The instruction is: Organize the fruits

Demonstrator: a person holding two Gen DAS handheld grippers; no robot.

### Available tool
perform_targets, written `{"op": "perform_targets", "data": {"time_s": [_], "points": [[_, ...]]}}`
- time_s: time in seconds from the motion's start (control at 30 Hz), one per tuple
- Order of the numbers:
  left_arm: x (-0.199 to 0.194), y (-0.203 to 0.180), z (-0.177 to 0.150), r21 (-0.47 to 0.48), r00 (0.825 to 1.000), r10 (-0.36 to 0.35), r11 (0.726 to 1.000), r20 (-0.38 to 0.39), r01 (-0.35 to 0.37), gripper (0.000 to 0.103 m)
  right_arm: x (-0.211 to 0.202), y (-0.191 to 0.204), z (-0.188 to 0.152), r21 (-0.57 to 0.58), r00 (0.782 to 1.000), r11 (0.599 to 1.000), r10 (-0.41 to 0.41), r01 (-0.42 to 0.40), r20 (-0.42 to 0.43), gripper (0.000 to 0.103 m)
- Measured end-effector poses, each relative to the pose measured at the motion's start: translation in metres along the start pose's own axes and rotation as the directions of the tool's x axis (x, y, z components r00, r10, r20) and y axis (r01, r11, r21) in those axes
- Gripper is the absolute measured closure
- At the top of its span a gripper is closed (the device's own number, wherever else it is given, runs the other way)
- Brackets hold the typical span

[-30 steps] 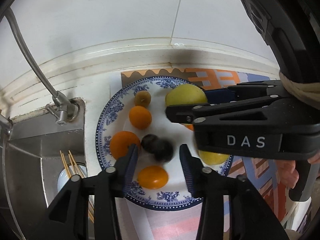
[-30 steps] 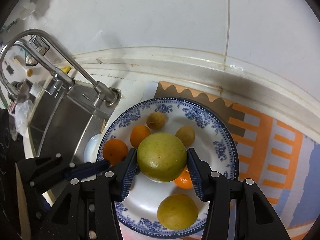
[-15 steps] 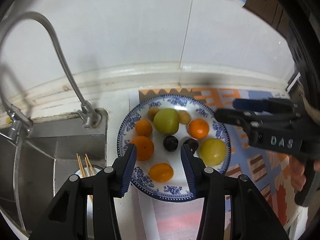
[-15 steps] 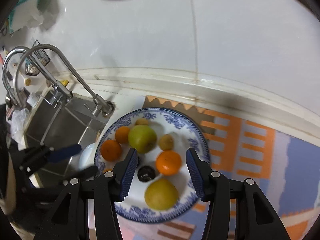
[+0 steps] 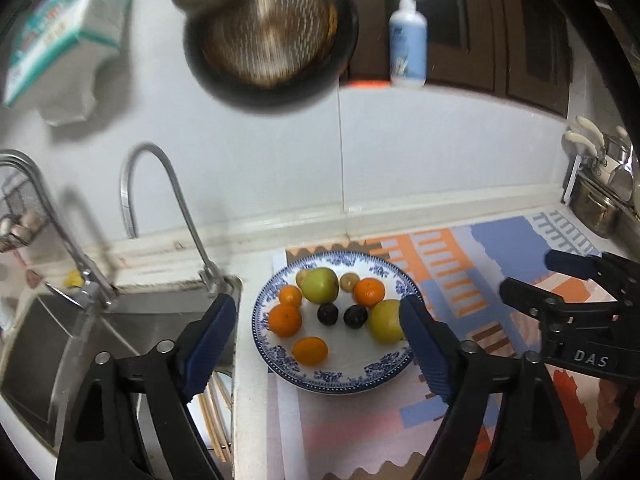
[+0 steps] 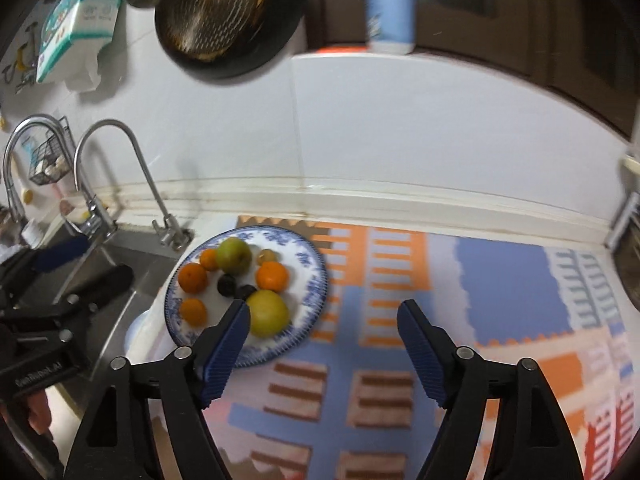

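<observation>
Jaws of both tongs stand wide apart and hold nothing. Left gripper (image 5: 318, 322) frames the blue-and-white plate (image 5: 394, 362) between its blue pads, well short of the fruit; right gripper (image 6: 322, 322) hangs over the patterned mat (image 6: 460, 280), with the plate just beyond its left pad. In the left wrist view, fruit on the plate reads as follows: nearest, a small orange fruit (image 5: 310, 350); behind it two dark plums (image 5: 328, 313), side by side, flanked by an orange (image 5: 285, 320) toward the sink and a yellow apple (image 5: 385, 321) on the opposite side; farther back a green apple (image 5: 319, 285), two more oranges (image 5: 369, 292) and two small brownish fruits (image 5: 349, 280) near the rear rim. Beyond the plate lie the sink (image 5: 60, 332), the faucet (image 5: 168, 208) and the white wall, where a dark strainer (image 5: 268, 36) hangs.

Compared with one second ago, the green apple, then clamped in the right gripper, now rests on the plate; both grippers have drawn back and risen, so the plate appears smaller and farther away.
</observation>
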State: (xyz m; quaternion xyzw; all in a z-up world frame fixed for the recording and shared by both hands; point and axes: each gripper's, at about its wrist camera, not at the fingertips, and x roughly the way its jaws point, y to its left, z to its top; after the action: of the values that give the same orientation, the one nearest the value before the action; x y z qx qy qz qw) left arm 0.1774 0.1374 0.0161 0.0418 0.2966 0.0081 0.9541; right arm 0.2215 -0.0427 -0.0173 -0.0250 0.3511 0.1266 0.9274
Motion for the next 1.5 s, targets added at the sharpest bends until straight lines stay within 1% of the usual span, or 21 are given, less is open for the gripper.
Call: {"op": "perform_targets", "data": {"time_s": [0.07, 0.13, 0.2, 0.27, 0.4, 0.53, 0.83, 1.1, 1.5], "points": [[-0.014, -0.006, -0.005, -0.001, 1.0, 0.007, 1.0, 0.021, -0.007, 0.016, -0.016, -0.005, -0.009, 0.015, 0.999, 1.0, -0.02, 0.019, 0.033, 0.026], [-0.031, -0.012, -0.01, -0.012, 0.999, -0.001, 1.0, 0.045, 0.002, 0.014, -0.038, -0.009, -0.02, 0.03, 0.995, 0.999, -0.04, 0.038, 0.088, 0.021], [-0.048, -0.019, -0.016, -0.02, 0.998, 0.003, 1.0, 0.064, -0.001, 0.012, -0.062, -0.012, -0.032, 0.024, 0.987, 0.998, -0.067, 0.064, 0.149, 0.018], [-0.061, -0.024, -0.02, -0.023, 0.997, 0.009, 1.0, 0.076, -0.007, 0.011, -0.082, -0.014, -0.04, 0.009, 0.977, 0.996, -0.091, 0.091, 0.192, 0.016], [-0.089, -0.034, -0.031, -0.036, 0.996, -0.003, 0.999, 0.095, 0.007, 0.008, -0.114, -0.017, -0.054, -0.001, 0.967, 0.993, -0.112, 0.116, 0.23, 0.012], [-0.118, -0.047, -0.042, -0.034, 0.993, 0.016, 0.999, 0.119, -0.012, 0.003, -0.141, -0.02, -0.069, -0.007, 0.966, 0.994, -0.107, 0.111, 0.237, 0.012], [-0.168, -0.067, -0.063, -0.024, 0.987, 0.029, 0.999, 0.157, -0.026, 0.001, -0.188, -0.033, -0.106, 0.023, 0.967, 0.995, -0.095, 0.092, 0.236, 0.012], [-0.192, -0.079, -0.077, -0.022, 0.987, 0.016, 1.0, 0.159, -0.013, 0.0, -0.217, -0.035, -0.129, 0.031, 0.965, 0.996, -0.091, 0.086, 0.246, 0.012], [-0.213, -0.089, -0.088, -0.028, 0.986, 0.019, 0.999, 0.165, -0.014, 0.0, -0.239, -0.039, -0.147, 0.03, 0.964, 0.996, -0.088, 0.083, 0.252, 0.012]]}}
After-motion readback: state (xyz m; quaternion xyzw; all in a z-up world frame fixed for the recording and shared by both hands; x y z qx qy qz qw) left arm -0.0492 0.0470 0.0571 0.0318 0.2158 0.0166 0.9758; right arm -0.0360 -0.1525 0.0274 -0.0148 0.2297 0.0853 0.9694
